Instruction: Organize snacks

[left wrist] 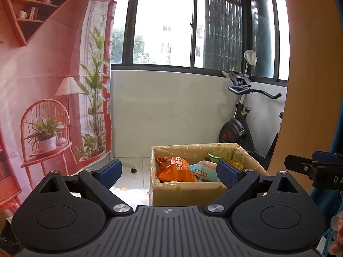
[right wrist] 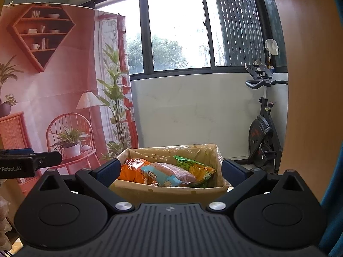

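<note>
A cardboard box (left wrist: 182, 194) (right wrist: 171, 192) lined with clear plastic stands ahead, low in both views. Inside lie an orange snack bag (left wrist: 174, 169) (right wrist: 130, 170), a light blue and pink packet (left wrist: 203, 169) (right wrist: 167, 173) and a green and yellow bag (left wrist: 214, 157) (right wrist: 193, 167). My left gripper (left wrist: 169, 174) is open and holds nothing; the box sits behind its right finger. My right gripper (right wrist: 170, 171) is open too, empty, with the box framed between its fingers. Each gripper's tip shows at the edge of the other's view.
A pink printed backdrop (left wrist: 42, 85) (right wrist: 53, 85) hangs at the left. An exercise bike (left wrist: 242, 117) (right wrist: 263, 128) stands at the back right under the windows. A wooden panel (left wrist: 310, 75) (right wrist: 310, 85) fills the right side. Part of a hand (left wrist: 337, 237) shows at the lower right.
</note>
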